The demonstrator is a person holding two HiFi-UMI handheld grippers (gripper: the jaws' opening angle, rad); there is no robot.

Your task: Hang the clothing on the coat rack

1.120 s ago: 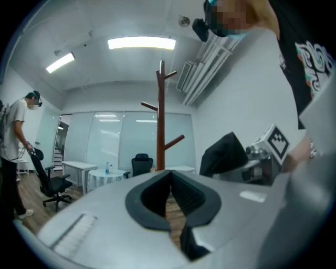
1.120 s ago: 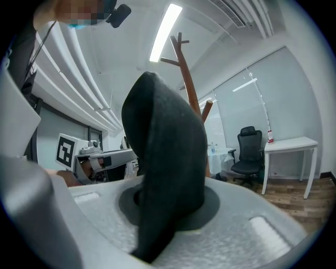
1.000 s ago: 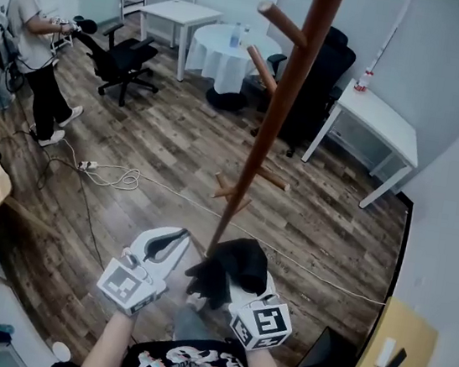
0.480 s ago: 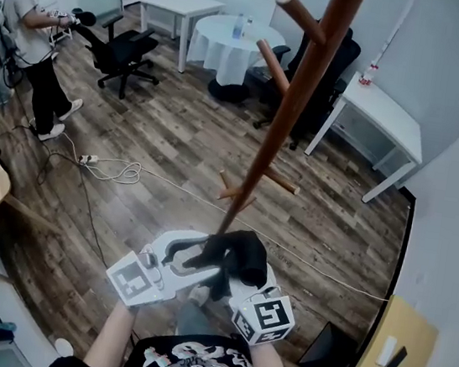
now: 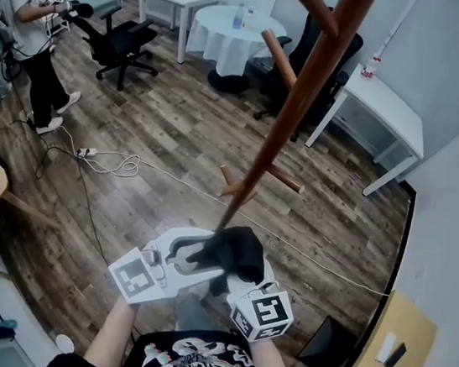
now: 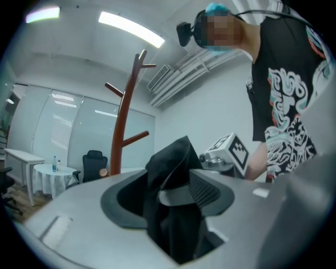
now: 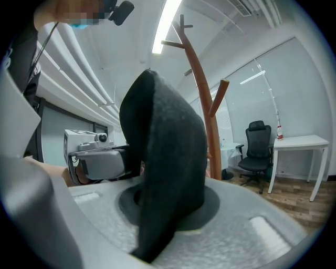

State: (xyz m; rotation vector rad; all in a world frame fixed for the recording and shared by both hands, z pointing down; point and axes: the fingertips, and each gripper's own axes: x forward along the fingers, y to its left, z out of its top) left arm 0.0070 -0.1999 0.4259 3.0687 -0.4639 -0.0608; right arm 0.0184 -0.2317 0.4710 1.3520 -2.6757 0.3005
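While the right gripper (image 5: 234,274) is clamped shut on the black cloth (image 5: 235,249), the left gripper (image 5: 205,254) has just been opening its jaws.
The cloth sits bunched up low in the middle of the head view. A fold of it hangs between the left jaws, which stand wide apart. The brown coat rack (image 5: 293,120) rises from the wooden floor (image 5: 168,136) just above the cloth, up to the top of the frame.

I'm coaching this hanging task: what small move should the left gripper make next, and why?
Probably shut the left gripper: its fingers have just been opening, and a fold of the black garment, clamped by the right gripper, stands loose between them.
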